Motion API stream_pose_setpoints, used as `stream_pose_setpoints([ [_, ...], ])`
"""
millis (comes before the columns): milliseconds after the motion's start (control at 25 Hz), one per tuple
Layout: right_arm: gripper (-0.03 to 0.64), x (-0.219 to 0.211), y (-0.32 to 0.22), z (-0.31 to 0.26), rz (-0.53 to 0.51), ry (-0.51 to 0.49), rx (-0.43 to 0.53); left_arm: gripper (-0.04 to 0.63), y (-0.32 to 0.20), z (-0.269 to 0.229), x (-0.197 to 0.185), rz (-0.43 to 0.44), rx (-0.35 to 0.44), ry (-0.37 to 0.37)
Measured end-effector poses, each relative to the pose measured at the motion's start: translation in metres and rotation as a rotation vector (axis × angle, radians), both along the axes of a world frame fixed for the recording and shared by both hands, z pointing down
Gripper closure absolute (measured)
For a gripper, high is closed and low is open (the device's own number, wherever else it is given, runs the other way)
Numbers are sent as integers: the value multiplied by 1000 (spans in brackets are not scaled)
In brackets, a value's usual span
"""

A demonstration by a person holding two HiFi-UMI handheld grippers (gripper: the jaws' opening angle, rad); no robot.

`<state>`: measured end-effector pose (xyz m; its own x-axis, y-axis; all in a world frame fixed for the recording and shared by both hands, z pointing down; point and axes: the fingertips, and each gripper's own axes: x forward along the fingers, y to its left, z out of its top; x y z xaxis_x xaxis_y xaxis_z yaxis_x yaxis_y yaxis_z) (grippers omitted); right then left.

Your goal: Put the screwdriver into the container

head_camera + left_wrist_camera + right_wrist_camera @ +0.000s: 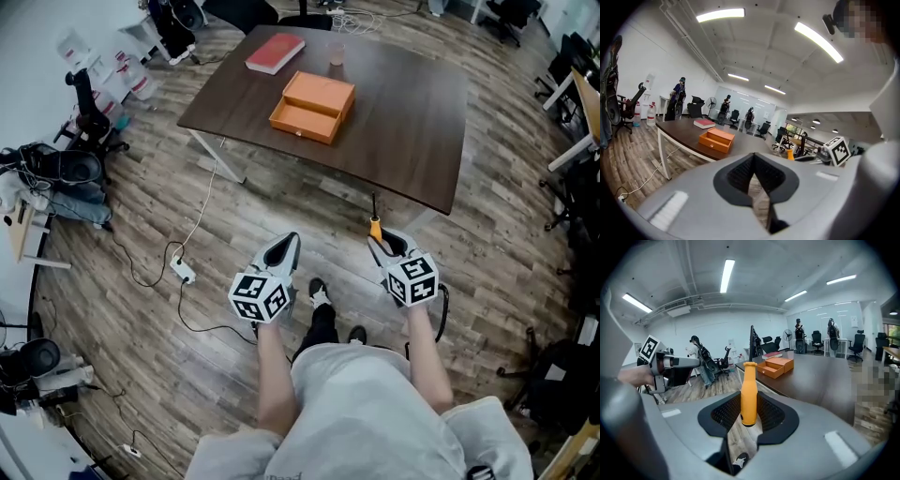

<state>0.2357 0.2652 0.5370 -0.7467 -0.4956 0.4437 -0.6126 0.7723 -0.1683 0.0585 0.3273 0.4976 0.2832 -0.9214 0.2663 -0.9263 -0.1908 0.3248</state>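
The container is an orange box [312, 106] [717, 140] [776, 366] with a drawer, lying on the dark wooden table [412, 122] ahead of me. The screwdriver [374, 225] has an orange handle [748, 394] and a dark shaft that points toward the table. My right gripper [378, 240] [749, 420] is shut on that handle, over the floor just short of the table's near edge. My left gripper [288, 244] [753, 161] hangs level with it on the left, its jaws together with nothing between them.
A red book [275, 52] [704, 123] and a small cup [336, 52] sit at the table's far side. A white cable and power strip [183, 272] lie on the wood floor at the left. Bags and chairs [70, 173] crowd the left wall, and office chairs [562, 70] stand at the right.
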Motion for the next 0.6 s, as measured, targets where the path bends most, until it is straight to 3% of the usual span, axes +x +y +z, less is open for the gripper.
stream_pose_setpoints([
  [360,509,-48,-87,-9,80,-1,6,541,-100,-14,-54,91,22,-1],
  [600,508,-81,-129,-15,116,-15,30,541,-137,-15,-86,138,28,0],
])
